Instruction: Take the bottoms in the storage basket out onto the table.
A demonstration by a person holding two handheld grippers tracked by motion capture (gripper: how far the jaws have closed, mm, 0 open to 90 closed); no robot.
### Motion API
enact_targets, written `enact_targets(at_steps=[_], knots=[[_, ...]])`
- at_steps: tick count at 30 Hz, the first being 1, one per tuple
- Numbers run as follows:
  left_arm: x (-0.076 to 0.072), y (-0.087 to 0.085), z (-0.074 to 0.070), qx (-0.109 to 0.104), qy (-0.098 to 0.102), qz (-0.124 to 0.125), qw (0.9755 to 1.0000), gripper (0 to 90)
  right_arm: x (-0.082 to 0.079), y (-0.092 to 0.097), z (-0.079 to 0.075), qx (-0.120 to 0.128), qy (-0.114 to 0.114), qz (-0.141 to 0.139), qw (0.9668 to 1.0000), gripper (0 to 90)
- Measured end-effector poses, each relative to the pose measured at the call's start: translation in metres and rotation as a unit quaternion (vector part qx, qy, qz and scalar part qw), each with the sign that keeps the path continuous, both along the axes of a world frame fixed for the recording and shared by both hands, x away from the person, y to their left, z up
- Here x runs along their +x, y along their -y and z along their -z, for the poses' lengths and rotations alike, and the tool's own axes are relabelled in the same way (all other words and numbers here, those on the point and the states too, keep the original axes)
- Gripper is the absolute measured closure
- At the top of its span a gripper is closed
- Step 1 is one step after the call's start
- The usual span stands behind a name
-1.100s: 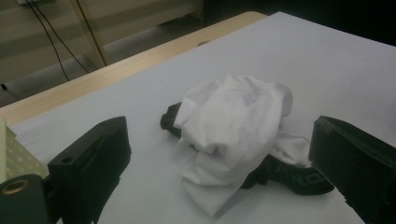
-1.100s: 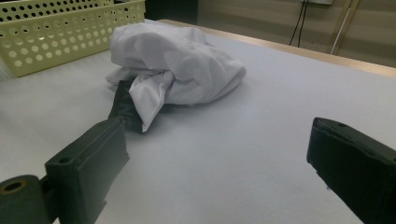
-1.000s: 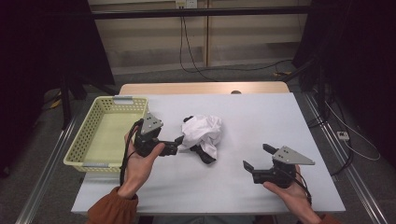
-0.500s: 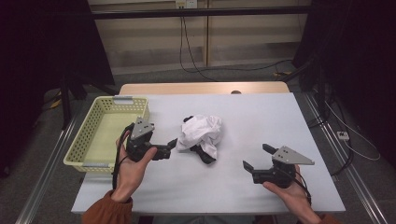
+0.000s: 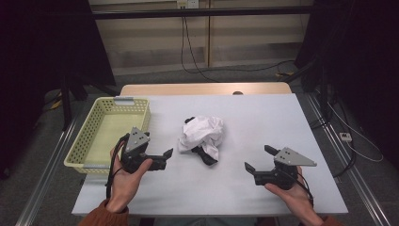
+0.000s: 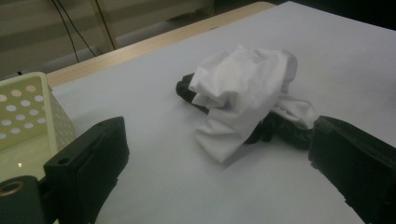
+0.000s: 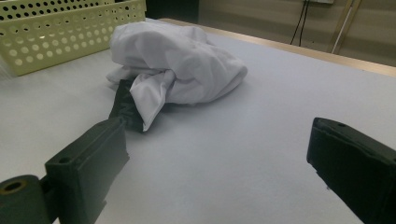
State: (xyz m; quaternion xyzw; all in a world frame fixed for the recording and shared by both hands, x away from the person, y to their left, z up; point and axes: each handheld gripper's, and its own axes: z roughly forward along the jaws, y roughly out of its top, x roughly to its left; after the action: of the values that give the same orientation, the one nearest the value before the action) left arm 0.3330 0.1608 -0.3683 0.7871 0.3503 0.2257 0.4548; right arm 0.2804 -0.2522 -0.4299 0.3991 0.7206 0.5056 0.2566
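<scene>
A crumpled white cloth (image 5: 205,132) with a black piece under it lies in the middle of the white table (image 5: 263,117). My left gripper (image 5: 165,158) is held near the table's front left, a short way left of the cloth. Its jaws are open and empty and point at the cloth. My right gripper (image 5: 258,158) is at the front right, open and empty, also aimed toward the cloth. In the left gripper view the cloth (image 6: 243,93) lies just beyond the spread jaws of the left gripper (image 6: 219,172). The right gripper view has the cloth (image 7: 177,65) farther off, past the right gripper (image 7: 219,154).
A pale yellow perforated basket (image 5: 85,136) stands at the table's left edge, right beside my left hand; its wall (image 6: 23,107) (image 7: 70,32) is in both gripper views. A wooden strip (image 5: 202,88) runs along the far edge. Cables lie on the floor beyond.
My left gripper has drawn back from the cloth, toward the near left of the table. The right gripper and the cloth have stayed where they were.
</scene>
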Motion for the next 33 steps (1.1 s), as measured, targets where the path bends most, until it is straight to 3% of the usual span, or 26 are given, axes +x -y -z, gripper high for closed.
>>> enact_targets(at_steps=[7, 10, 18, 20, 23, 33], knots=[[-0.008, -0.005, 0.013, 0.001, -0.006, -0.001, 1.0000, 5.1, 0.000, 0.000, 0.000, -0.001, 0.001, 0.000, 1.0000, 4.8], [-0.010, -0.006, 0.021, 0.009, -0.018, 0.001, 0.9998, 5.1, 0.000, 0.000, 0.000, -0.002, 0.001, 0.000, 1.0000, 4.8], [-0.017, -0.011, 0.032, 0.001, -0.016, -0.006, 0.9999, 5.3, -0.001, 0.000, 0.000, -0.003, 0.001, 0.001, 1.0000, 4.8], [-0.017, -0.012, 0.035, -0.006, -0.029, -0.003, 0.9996, 5.1, -0.001, 0.000, -0.001, -0.004, 0.002, 0.001, 1.0000, 4.8], [-0.019, -0.012, 0.039, 0.008, -0.016, -0.005, 0.9998, 5.2, -0.001, 0.000, -0.001, -0.004, 0.004, -0.003, 1.0000, 4.8], [-0.022, -0.011, 0.043, -0.004, -0.009, -0.011, 0.9999, 5.1, -0.002, 0.000, -0.001, -0.003, 0.005, -0.003, 1.0000, 4.8]])
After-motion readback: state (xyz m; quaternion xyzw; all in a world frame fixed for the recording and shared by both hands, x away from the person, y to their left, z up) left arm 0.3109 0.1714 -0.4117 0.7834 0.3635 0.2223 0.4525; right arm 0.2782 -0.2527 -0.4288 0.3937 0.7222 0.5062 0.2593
